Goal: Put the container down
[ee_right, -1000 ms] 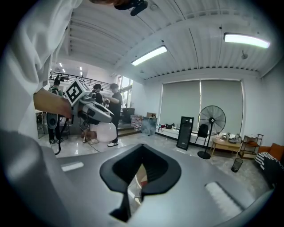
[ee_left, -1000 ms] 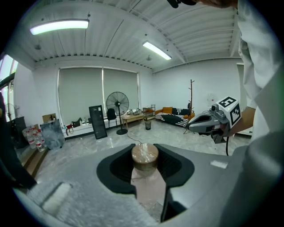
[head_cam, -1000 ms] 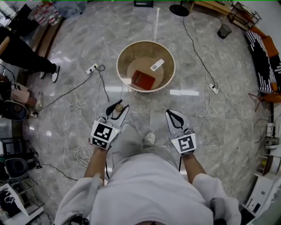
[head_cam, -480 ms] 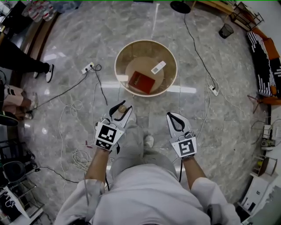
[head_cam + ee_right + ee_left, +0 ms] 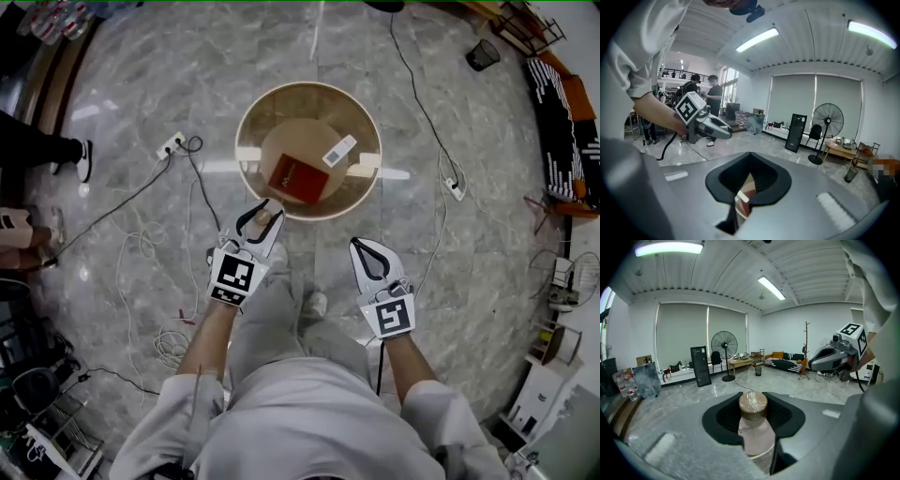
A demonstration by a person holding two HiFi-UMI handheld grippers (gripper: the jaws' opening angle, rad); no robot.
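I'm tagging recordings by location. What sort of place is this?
Likely an open office or studio room: a polished stone floor crossed by loose cables and a power strip, a pedestal fan before roller blinds, and a sofa at the far wall.

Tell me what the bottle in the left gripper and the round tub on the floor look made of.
Bottle: probably plastic, with a translucent pale body and a slight gloss. Its cap is tan and shiny, perhaps plastic. Tub: likely moulded beige plastic, with a smooth thin wall and a soft sheen, though this is uncertain.
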